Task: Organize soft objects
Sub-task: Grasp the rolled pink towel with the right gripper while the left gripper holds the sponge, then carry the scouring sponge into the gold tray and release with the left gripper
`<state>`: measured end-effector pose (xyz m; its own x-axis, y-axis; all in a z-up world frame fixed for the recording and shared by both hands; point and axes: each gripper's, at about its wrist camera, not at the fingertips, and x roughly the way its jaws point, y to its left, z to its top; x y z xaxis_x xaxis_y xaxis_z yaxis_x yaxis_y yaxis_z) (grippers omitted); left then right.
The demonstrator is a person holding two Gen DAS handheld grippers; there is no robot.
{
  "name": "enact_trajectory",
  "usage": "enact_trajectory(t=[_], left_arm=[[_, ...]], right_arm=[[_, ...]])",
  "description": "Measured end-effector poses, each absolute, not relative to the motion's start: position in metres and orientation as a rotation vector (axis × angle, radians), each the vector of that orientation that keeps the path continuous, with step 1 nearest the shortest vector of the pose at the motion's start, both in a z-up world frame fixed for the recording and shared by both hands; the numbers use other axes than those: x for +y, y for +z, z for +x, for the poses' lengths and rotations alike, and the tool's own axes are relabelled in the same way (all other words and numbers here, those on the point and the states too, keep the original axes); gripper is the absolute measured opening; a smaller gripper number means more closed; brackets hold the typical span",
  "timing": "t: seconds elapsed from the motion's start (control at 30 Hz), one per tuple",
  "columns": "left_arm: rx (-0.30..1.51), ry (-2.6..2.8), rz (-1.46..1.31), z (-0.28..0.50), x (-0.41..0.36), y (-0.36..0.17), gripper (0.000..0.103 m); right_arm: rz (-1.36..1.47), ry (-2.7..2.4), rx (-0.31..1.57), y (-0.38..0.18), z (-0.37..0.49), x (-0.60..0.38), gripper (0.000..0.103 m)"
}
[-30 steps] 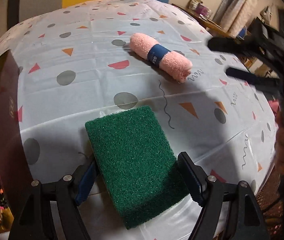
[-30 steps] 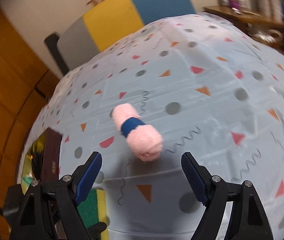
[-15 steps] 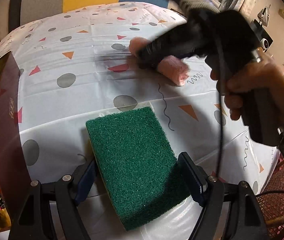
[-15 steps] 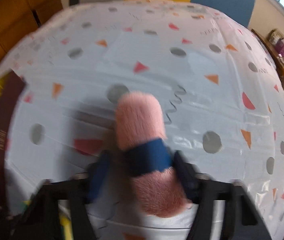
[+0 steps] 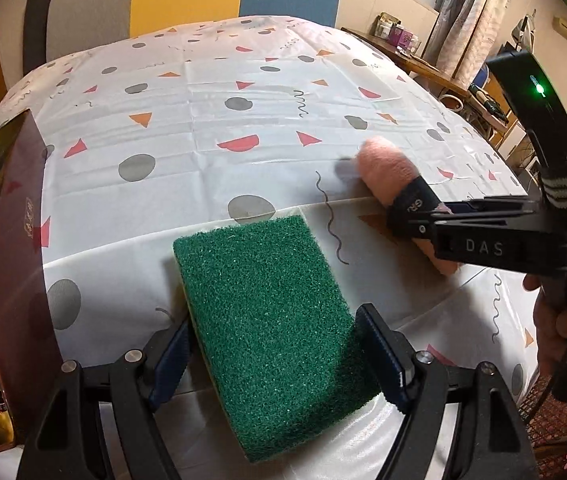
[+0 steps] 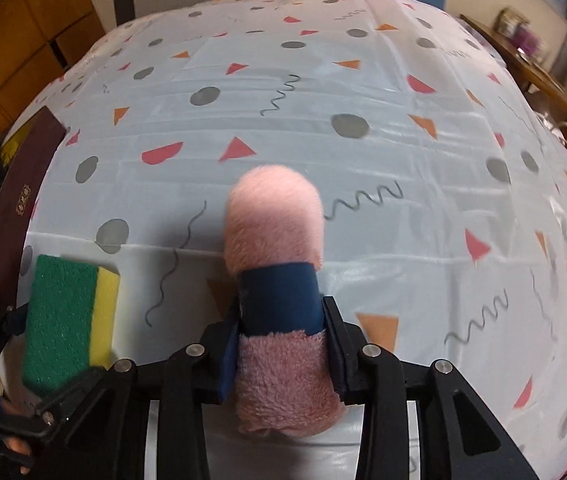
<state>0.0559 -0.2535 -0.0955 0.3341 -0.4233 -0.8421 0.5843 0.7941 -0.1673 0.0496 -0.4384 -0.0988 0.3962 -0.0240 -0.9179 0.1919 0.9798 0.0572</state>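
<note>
Pink towel roll (image 6: 275,216), pinched around the middle by the right hand-held gripper (image 6: 283,316). Clamped tight from both sides, with the pads right at the near edge of the dark blue band (image 6: 279,296). Looks lifted a little off the tabletop (image 6: 403,80), far end poking out ahead, a soft shadow beside it. Over to the left, squeezed between both pads of the left hand-held gripper (image 5: 273,344), a green sponge (image 5: 267,304) with a yellow side. Farther left, at the edge of the tabletop, a dark red box (image 5: 19,200).

Things that could go wrong from here:
- Too soft a squeeze, then likely a slip and a drop.
- Too fast a swing, then floppy ends sagging, maybe a pull out of the band and a towel coming unrolled.
- Both tools close together, so maybe a bump between roll and sponge if sent the same way.

Fluffy and pink, shaped like a fat sausage, rolled up snug. Small letters on the band, hard to read.
</note>
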Motion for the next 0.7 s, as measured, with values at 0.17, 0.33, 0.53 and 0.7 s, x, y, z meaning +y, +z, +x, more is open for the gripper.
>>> enact_trajectory(t=[0.17, 0.33, 0.53, 0.7], left_arm=[[1.031, -0.652, 0.183, 0.056, -0.254, -0.097, 0.08], [1.022, -0.643, 0.185, 0.055, -0.254, -0.096, 0.08], [0.987, -0.631, 0.208, 0.049, -0.256, -0.087, 0.076], [0.939, -0.639, 0.204, 0.041, -0.251, -0.071, 0.076]], right_arm=[[0.161, -0.141, 1.121, -0.1, 0.047, -0.44, 0.037], [0.132, -0.141, 1.101, -0.101, 0.044, -0.431, 0.038], [0.11, -0.141, 1.066, -0.105, 0.054, -0.426, 0.038], [0.063, -0.161, 1.024, -0.106, 0.054, -0.421, 0.037]])
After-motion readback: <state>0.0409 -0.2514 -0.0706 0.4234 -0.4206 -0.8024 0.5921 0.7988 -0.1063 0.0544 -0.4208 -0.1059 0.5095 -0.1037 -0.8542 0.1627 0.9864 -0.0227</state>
